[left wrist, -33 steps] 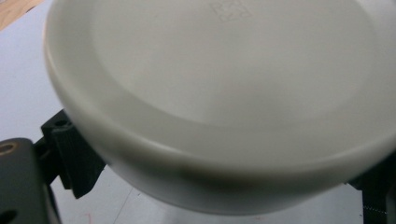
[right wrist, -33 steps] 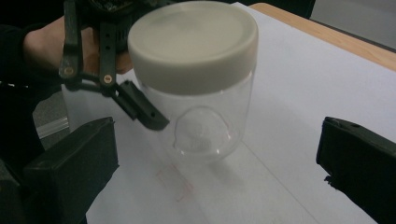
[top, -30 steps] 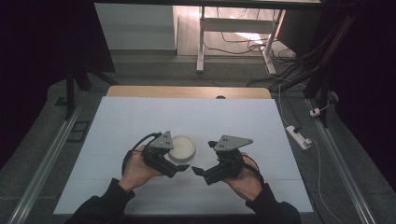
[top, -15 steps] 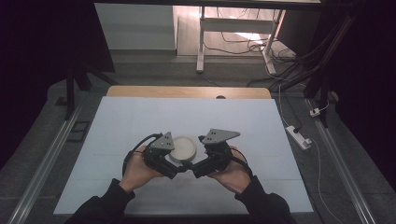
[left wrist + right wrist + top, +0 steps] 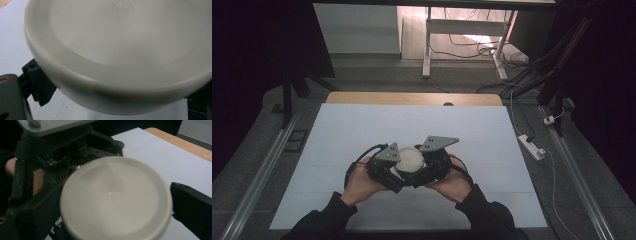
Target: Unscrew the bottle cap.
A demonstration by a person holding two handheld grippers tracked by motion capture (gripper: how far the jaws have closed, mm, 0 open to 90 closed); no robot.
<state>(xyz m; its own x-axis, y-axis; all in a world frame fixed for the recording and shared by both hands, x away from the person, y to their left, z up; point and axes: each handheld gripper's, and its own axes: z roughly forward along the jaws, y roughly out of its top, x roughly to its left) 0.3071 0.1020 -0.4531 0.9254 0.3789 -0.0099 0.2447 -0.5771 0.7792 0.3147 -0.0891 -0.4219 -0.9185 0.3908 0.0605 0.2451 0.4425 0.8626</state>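
Note:
A round white container (image 5: 411, 159) with a smooth lid is held up just above the pale mat (image 5: 362, 130), near its front edge. My left gripper (image 5: 398, 172) is shut on it from the left. In the left gripper view the container (image 5: 125, 50) looms close, tilted, between the two black jaws. My right gripper (image 5: 422, 172) has come in from the right. In the right gripper view its jaws stand wide on either side of the lid (image 5: 115, 200), the right one a sliver from the rim. The left gripper (image 5: 62, 152) and a hand are behind.
The pale mat covers the table up to a wooden strip (image 5: 412, 98) at the far edge. A white power strip (image 5: 532, 146) and cables lie on the floor to the right. Metal rails run along both sides of the table.
My right gripper has moved left, from a hand's width away to around the container. The left gripper has held the container nearly still.

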